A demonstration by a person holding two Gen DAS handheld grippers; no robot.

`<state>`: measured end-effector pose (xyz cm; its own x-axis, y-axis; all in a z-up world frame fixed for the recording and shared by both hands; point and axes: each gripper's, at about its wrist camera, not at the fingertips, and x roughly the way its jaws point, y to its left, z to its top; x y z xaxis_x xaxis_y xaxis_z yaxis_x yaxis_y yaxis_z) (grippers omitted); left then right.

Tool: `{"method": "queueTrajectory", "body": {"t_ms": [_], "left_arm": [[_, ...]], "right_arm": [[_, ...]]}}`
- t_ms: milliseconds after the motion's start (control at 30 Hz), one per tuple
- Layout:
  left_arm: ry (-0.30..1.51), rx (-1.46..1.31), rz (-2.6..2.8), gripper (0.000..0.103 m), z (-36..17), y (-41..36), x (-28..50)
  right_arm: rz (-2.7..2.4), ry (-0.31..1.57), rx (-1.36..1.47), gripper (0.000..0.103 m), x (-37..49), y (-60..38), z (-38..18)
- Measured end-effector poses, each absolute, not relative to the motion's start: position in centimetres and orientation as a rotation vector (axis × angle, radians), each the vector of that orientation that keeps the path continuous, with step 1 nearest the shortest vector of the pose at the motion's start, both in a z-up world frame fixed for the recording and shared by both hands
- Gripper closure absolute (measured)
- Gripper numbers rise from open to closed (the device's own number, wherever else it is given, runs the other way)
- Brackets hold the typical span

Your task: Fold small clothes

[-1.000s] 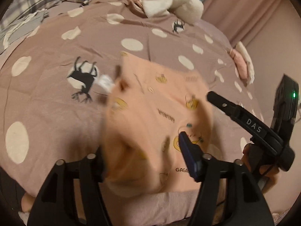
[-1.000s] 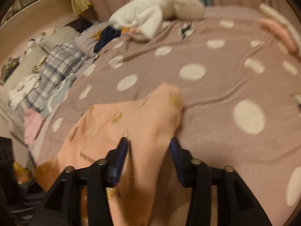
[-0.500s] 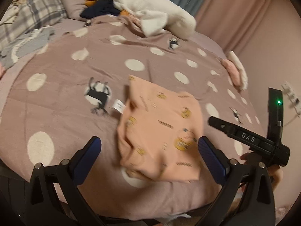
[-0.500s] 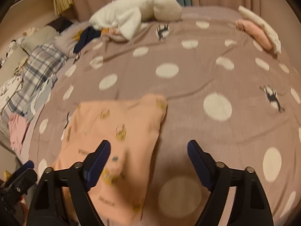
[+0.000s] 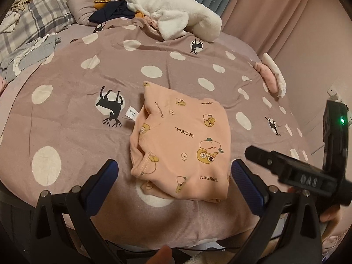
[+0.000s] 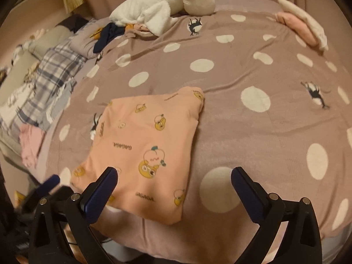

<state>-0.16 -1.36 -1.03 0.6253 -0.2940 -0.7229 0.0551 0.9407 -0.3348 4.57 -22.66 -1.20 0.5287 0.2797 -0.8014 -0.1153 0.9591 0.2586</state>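
The left claw (image 5: 173,173) gapes wide, gripping nothing; the right claw (image 6: 173,180) likewise; just ahead of both, between their fingers, the folded peach garment (image 5: 184,140) lies flat on the spotted bedspread (image 5: 72,118); beyond, a white fleece heap (image 5: 173,15).

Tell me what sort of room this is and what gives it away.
Most likely a bedroom. The work surface is a bed covered by a polka-dot blanket, a plaid pillow lies at its far end, and curtains hang behind it. A folded peach garment lies on the blanket.
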Motion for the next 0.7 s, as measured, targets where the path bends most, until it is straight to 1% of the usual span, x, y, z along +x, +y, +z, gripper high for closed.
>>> {"method": "queueTrajectory", "body": {"t_ms": [167,333,700], "left_arm": [[0.872,-0.246,-0.187,0.0,-1.1,-2.0,-0.4],[0.879,-0.286,-0.22,0.0,-1.9,-2.3,0.0],[0.897,-0.251,-0.187,0.0,-2.4,-3.0,0.6]], "right_arm": [[0.278,1.02,0.209,0.001,4.1,-22.1,-1.8],[0.226,1.019,0.093,0.001,3.4,-21.4,-1.9],[0.163,1.026,0.155,0.001,3.9,-22.9,-2.2]]}}
